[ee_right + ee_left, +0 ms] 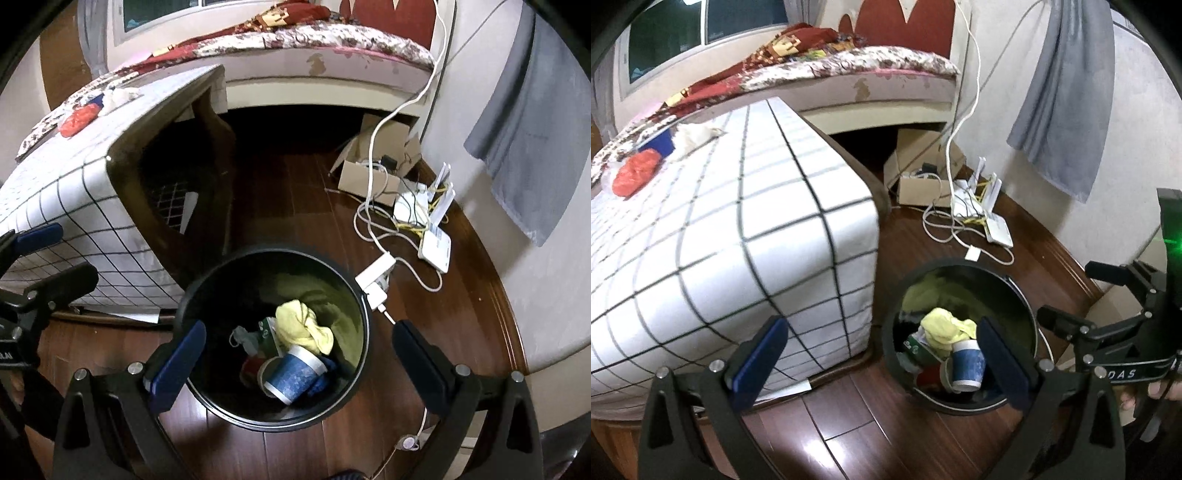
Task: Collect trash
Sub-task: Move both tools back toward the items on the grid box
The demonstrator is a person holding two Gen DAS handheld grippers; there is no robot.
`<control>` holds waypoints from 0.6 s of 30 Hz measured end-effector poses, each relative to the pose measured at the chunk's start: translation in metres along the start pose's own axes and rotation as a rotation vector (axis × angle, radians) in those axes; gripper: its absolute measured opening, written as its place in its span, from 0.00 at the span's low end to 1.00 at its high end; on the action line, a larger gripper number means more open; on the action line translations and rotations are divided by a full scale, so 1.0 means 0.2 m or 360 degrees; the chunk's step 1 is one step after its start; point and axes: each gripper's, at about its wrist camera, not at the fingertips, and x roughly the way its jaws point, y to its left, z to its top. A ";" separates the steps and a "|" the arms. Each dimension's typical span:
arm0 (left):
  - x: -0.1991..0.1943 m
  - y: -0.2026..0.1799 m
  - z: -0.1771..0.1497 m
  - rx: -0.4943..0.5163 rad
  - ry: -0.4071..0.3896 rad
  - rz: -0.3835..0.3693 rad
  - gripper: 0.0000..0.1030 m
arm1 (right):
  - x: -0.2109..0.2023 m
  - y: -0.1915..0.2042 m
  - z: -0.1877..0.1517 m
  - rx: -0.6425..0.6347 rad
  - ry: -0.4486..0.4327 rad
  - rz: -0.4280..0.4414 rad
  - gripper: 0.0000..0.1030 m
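Below both open, empty hand-held grippers [882, 354] [299, 354] sits the bin [207, 284]; next, approach the red wad [636, 176] (bench, far left) squarely.

Your left gripper [882, 354] hangs with its jaws spread wide and empty. Your right gripper [299, 362] is likewise spread wide, nothing between its blue-padded fingers [177, 363].

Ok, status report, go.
Both grippers, left and right, open, empty, over bin. Blue cup inside. Red bag on table. Nothing blocking.
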 end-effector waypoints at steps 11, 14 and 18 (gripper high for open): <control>-0.22 0.20 0.10 -0.0071 -0.0167 0.0087 0.99 | -0.20 0.13 0.15 -0.0015 -0.0300 0.0011 0.99; -0.27 0.31 0.14 -0.0106 -0.0214 0.0148 0.99 | -0.26 0.20 0.22 -0.0035 -0.0391 0.0004 0.99; -0.35 0.52 0.19 -0.0166 -0.0282 0.0256 0.99 | -0.33 0.35 0.36 -0.0039 -0.0501 0.0083 0.99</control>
